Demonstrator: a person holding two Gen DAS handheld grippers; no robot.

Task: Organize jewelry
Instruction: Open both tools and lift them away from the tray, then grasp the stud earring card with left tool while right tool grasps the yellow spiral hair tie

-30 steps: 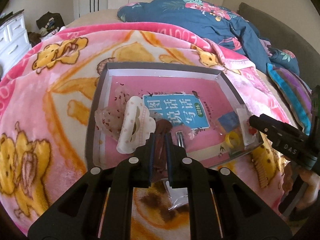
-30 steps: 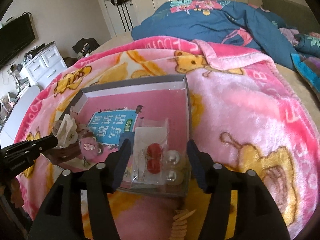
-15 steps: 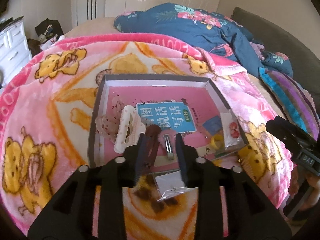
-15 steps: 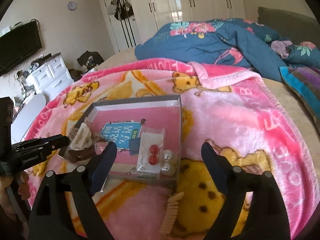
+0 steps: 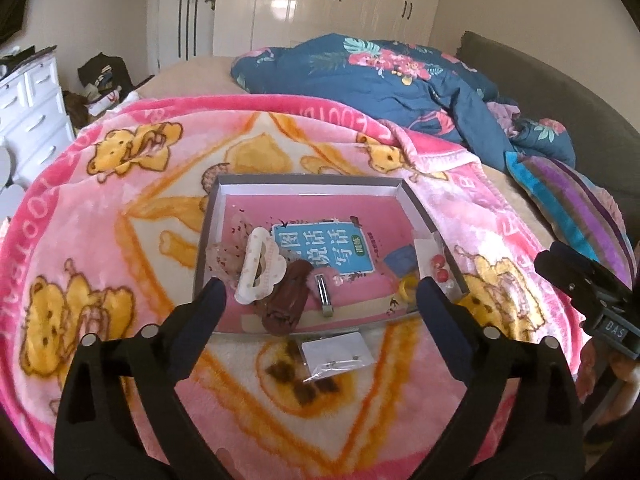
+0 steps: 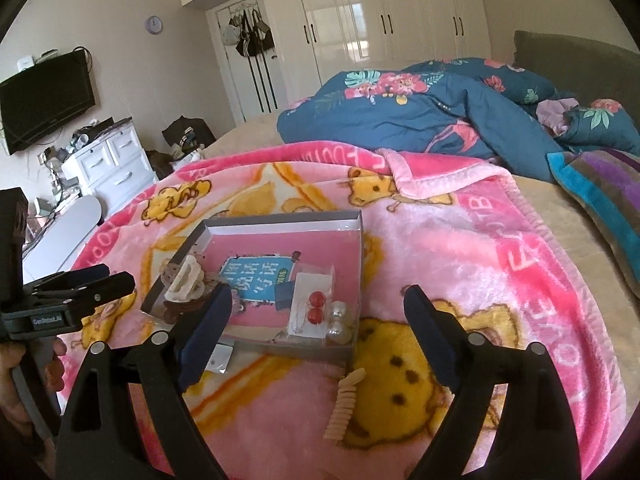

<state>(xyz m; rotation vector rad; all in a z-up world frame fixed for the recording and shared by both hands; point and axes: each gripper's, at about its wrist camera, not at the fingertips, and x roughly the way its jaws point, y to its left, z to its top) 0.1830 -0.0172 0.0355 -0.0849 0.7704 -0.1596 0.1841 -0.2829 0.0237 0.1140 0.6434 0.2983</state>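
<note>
A: On the pink blanket [image 5: 120, 208] sits the gray tray [image 5: 312, 179], hair clips and earrings inside.
B: The claws?
A: The left gripper [image 5: 320, 292] just opened wide, empty. The right gripper [image 6: 316, 304] is wide apart, empty too.

Small earrings in the clear packet [image 5: 337, 357] are indistinct.

We count one grey tray [image 5: 416, 206] in the middle of the frame. Inside it we see one white hair claw [image 5: 260, 266], one brown hair clip [image 5: 288, 298], one metal clip [image 5: 323, 294], two red beads [image 6: 315, 307] and two pearls [image 6: 339, 322]. Below the tray lie one small clear bag [image 5: 340, 356] and one cream beaded bracelet [image 6: 344, 408].
</note>
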